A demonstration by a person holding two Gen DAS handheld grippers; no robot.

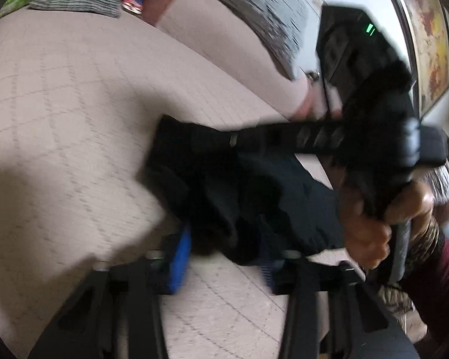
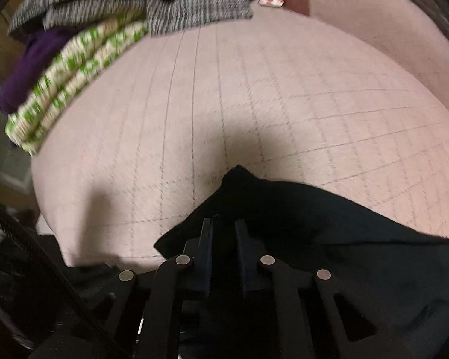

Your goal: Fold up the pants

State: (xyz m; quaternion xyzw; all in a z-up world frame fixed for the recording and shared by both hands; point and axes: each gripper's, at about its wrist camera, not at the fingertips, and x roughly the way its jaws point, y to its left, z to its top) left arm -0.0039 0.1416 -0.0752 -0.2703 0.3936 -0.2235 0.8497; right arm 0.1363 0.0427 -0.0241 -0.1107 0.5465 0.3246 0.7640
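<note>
The black pants [image 1: 254, 197] hang bunched above the pale checked bed cover [image 1: 74, 119]. In the left wrist view my left gripper [image 1: 221, 254] has its blue-padded fingers wide apart, and the cloth hangs down between them without being pinched. My right gripper [image 1: 176, 143] reaches in from the right, held by a hand, and grips the pants' upper edge. In the right wrist view my right gripper [image 2: 224, 230] is shut on a fold of the black pants [image 2: 344, 224], which drape away to the right over the bed cover [image 2: 224, 89].
A striped grey garment [image 2: 164, 9], a green-and-white patterned cloth [image 2: 74, 74] and a purple cloth [image 2: 30, 68] are piled at the bed's far left. A grey striped pillow [image 1: 269, 9] lies at the head. A framed picture [image 1: 428, 39] hangs on the wall.
</note>
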